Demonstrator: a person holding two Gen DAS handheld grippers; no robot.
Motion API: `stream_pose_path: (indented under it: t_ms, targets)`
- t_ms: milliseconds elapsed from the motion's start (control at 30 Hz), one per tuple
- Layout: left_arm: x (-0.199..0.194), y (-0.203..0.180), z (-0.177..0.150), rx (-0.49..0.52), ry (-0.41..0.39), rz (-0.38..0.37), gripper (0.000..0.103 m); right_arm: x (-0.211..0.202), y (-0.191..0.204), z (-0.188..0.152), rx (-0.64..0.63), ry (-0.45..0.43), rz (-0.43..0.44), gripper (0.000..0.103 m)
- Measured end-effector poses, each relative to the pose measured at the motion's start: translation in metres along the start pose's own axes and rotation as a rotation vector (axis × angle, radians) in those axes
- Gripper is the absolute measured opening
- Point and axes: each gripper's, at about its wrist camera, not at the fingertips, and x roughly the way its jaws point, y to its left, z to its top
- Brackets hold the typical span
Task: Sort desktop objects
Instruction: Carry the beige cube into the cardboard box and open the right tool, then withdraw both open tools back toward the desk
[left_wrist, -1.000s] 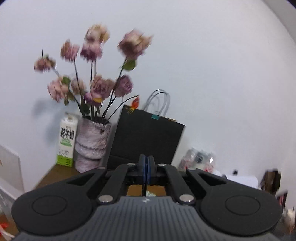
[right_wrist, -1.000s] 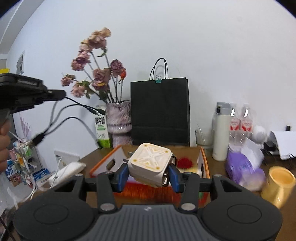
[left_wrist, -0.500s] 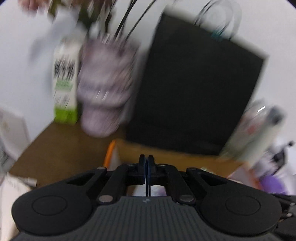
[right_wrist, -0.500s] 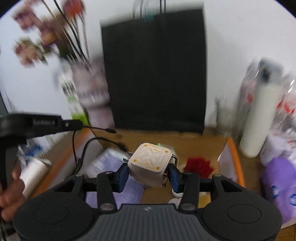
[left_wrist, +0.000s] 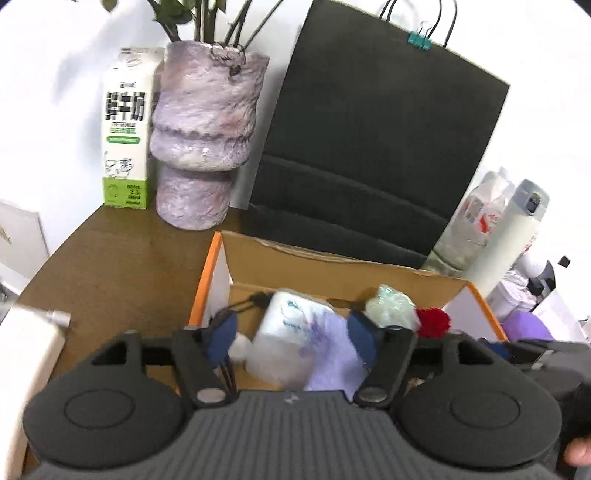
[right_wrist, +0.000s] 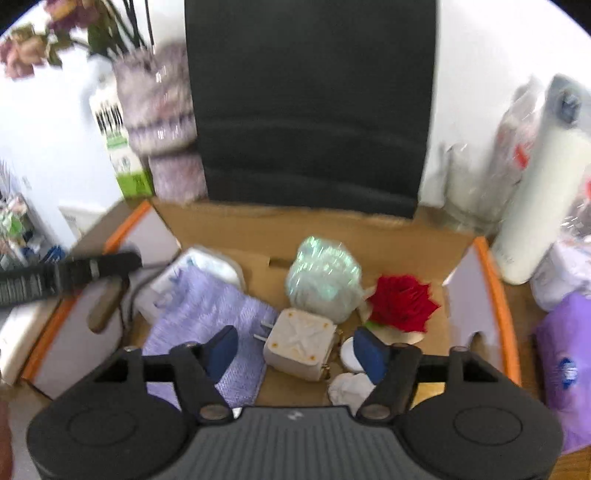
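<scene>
right claw (right_wrist: 295, 349): opening, released | charger cube (right_wrist: 300, 343): between fingers, in box (right_wrist: 495, 291)

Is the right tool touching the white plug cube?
Apart. The right wrist view shows the opening right tool with gaps between both pads and the plug cube.

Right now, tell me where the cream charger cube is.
In the right wrist view the cream charger cube sits inside the cardboard box, between the right gripper's opening jaws, with the purple cloth left and the red flower right.
</scene>
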Motion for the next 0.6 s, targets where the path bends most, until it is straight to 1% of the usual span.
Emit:
stream_pose_path:
  t_ms: [33,67,133,167,267,333,367,433,467,600]
  targets:
    - [-0.008,-0.002,-0.004,-0.005,-0.018,0.005,0.081,-0.009,-0.001,0.0,0.008,-0.015,-0.006,0.072]
    - [-0.018,-0.005,-0.008,-0.007,-0.038,0.01,0.083,-0.019,-0.002,-0.003,0.014,-0.03,-0.012,0.072]
    - [-0.035,-0.011,-0.017,0.009,-0.067,0.013,0.1,-0.038,-0.002,-0.014,0.017,-0.077,-0.043,0.076]
    - [-0.044,-0.014,-0.023,0.022,-0.078,0.015,0.101,-0.049,-0.001,-0.021,0.014,-0.105,-0.065,0.078]
    - [-0.072,-0.026,-0.045,0.087,-0.103,0.027,0.102,-0.08,0.003,-0.045,-0.001,-0.179,-0.106,0.078]
    - [-0.093,-0.033,-0.062,0.114,-0.128,0.029,0.103,-0.099,0.009,-0.063,-0.015,-0.218,-0.116,0.079]
    - [-0.103,-0.035,-0.071,0.116,-0.141,0.021,0.103,-0.11,0.011,-0.073,-0.016,-0.24,-0.121,0.08]
    - [-0.122,-0.036,-0.089,0.105,-0.162,-0.005,0.103,-0.132,0.015,-0.096,-0.014,-0.278,-0.125,0.085]
    - [-0.131,-0.035,-0.097,0.105,-0.167,-0.018,0.103,-0.142,0.018,-0.109,-0.009,-0.298,-0.124,0.086]
    - [-0.157,-0.029,-0.135,0.121,-0.16,-0.033,0.103,-0.17,0.025,-0.156,0.015,-0.315,-0.111,0.087]
